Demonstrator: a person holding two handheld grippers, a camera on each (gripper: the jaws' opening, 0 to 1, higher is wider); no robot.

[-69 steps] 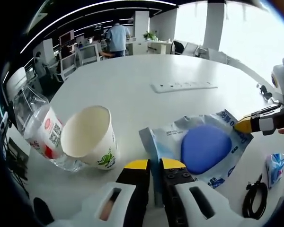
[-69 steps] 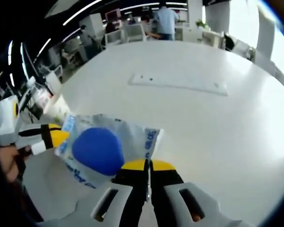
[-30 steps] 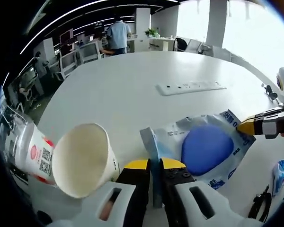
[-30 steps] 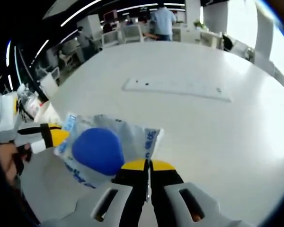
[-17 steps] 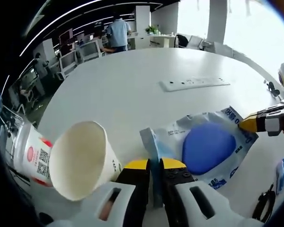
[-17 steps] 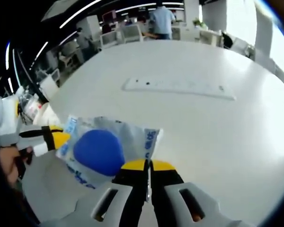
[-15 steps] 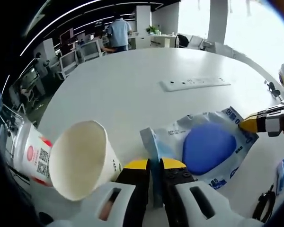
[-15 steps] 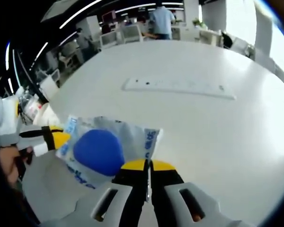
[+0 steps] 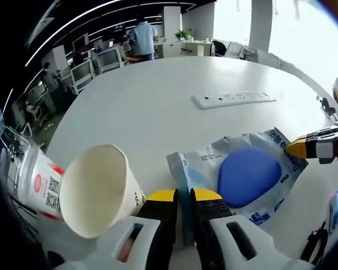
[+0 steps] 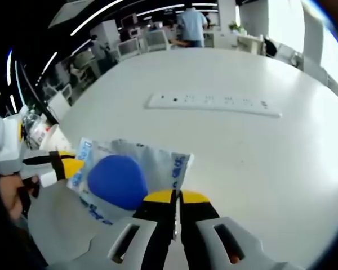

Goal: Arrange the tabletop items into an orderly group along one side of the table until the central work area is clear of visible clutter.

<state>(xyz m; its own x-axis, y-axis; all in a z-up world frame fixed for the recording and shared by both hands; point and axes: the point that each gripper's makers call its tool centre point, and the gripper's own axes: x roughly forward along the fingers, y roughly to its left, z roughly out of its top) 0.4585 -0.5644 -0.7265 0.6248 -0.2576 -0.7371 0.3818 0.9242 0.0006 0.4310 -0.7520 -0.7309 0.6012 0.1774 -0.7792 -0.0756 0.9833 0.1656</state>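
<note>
Packet [image 9: 245, 174] stretched between left hand-held gripper [image 9: 179, 196] and right hand-held gripper [image 10: 175, 196] — both clamp its edges.

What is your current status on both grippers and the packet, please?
Left gripper and right gripper both shut on the packet, one at each end. Packet held over the table. Paper cup lies tipped close beside the left gripper.

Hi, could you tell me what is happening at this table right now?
A person is tidying a white table with two handheld grippers. Both the left gripper and the right gripper are shut on opposite edges of a clear packet holding a blue pad, carrying it between them. A paper cup lies tipped beside a wrapped bottle, and a power strip sits mid-table.
</note>
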